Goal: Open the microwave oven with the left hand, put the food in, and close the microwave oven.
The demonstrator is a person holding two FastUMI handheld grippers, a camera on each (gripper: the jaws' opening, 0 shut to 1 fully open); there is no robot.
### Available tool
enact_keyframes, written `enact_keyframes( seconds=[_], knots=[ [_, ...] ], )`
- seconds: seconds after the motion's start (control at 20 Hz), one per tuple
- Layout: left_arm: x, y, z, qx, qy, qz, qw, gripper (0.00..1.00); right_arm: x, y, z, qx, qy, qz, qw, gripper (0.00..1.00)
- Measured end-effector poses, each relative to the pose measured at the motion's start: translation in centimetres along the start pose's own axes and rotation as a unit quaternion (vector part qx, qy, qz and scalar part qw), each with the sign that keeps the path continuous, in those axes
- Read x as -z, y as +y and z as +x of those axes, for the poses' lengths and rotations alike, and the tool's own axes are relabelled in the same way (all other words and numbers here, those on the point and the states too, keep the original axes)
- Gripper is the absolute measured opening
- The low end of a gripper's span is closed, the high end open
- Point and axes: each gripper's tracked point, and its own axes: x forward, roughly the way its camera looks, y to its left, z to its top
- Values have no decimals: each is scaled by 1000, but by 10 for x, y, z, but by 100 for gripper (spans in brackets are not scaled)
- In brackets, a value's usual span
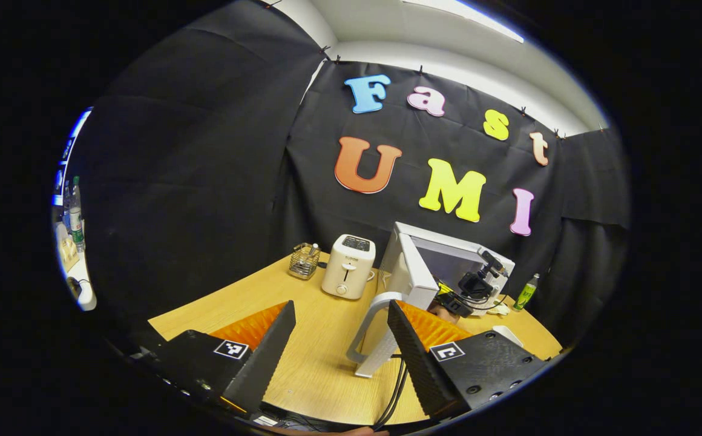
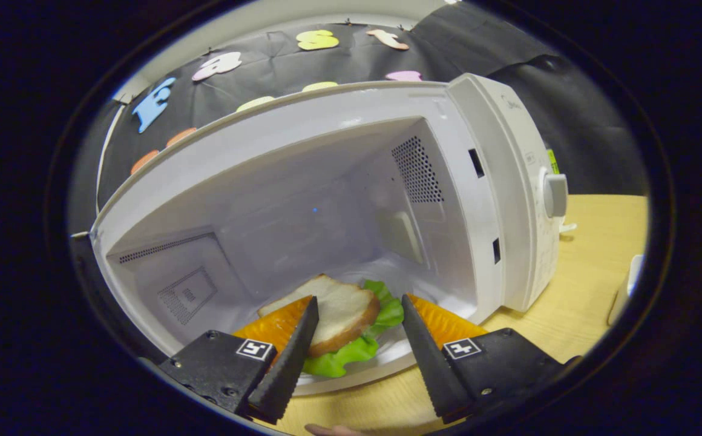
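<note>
We log the table [image 1: 321, 357] first: a pale wood top that carries everything else. On it stands the microwave [image 2: 496, 181], white, with its door [image 1: 408, 284] swung wide open; in the left gripper view the door stands edge-on toward us, its curved grey handle [image 1: 370, 327] facing the camera. In the right gripper view we look straight into the white cavity, with a round knob [image 2: 555, 195] on the control panel at its right.

The left gripper [image 1: 342, 330] hangs above the table in front of the door, its fingers spread apart and holding nothing; the handle sits just beside its right-hand finger [image 1: 414, 351] (whether they touch, we cannot tell). The right gripper [image 2: 360, 330] points into the oven mouth, fingers likewise apart. Farther off in the left gripper view we see that same gripper [image 1: 475, 287] at the oven opening behind the door.

The toaster [image 1: 348, 266] stands left of the microwave, near the back of the table, with a small wire basket [image 1: 304, 261] just beside it on its left. A green bottle [image 1: 525, 293] stands by the wall at the far right.

The food is a sandwich [image 2: 342, 321], a slice of bread over green lettuce, lying on a white plate [image 2: 351, 378] at the front of the oven floor. It lies between the right gripper's fingers; neither visibly presses on it.
</note>
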Motion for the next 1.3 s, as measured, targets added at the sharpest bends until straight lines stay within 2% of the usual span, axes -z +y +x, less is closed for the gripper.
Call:
enact_keyframes(
  seconds=[0.1,0.2,0.25,0.3,0.35,0.4,0.55,0.6,0.65,0.7,0.75,0.8,0.85,0.9,1.0,1.05,1.1,1.15,1.2,1.3],
  knots=[
    [-1,4,-1,-3,-14,12,1000,93,-2,8,-4,-23,-8,-19,1000,88],
    [2,14,0,-13,-17,23,1000,93,-14,13,-14,-42,-31,-23,998,88],
    [2,19,1,-22,-21,31,999,93,-20,14,-20,-49,-45,-32,997,99],
    [2,25,3,-31,-25,40,998,92,-22,15,-25,-58,-50,-40,996,91],
    [1,25,6,-33,-31,51,998,92,-22,16,-31,-63,-51,-44,996,91],
    [0,23,7,-28,-36,63,997,78,-23,18,-38,-71,-48,-43,995,91],
    [-1,24,14,-29,-45,101,993,77,-42,26,-65,-94,-57,-66,992,92],
    [1,23,15,-31,-47,110,992,88,-46,21,-75,-90,-59,-77,991,100],
    [2,21,15,-27,-45,116,992,72,-53,19,-88,-92,-59,-85,990,90],
    [1,20,14,-24,-47,120,991,82,-59,15,-103,-93,-56,-81,991,92],
    [0,24,14,-29,-45,122,991,78,-71,12,-117,-96,-65,-70,991,92],
    [-2,26,15,-33,-46,121,991,65,-84,6,-131,-98,-72,-64,991,100],
    [-3,28,14,-37,-46,117,991,58,-95,-1,-143,-93,-81,-69,990,100],
    [-3,30,13,-41,-48,111,992,64,-104,-10,-150,-83,-86,-85,989,100],
    [-8,29,6,-41,-54,100,993,24,-108,-32,-159,-55,-82,-129,987,100],
    [-5,24,7,-31,-51,95,994,15,-110,-38,-161,-46,-78,-145,985,100],
    [-6,20,3,-28,-55,92,994,13,-110,-42,-163,-41,-74,-159,984,100],
    [-9,21,3,-25,-61,89,994,15,-112,-45,-162,-35,-79,-170,982,100],
    [-17,15,-6,-23,-69,84,994,1,-108,-49,-155,-28,-76,-189,979,100],
    [-15,-2,-4,7,-71,80,994,0,-83,-58,-136,-18,-51,-234,971,100]
  ],
)
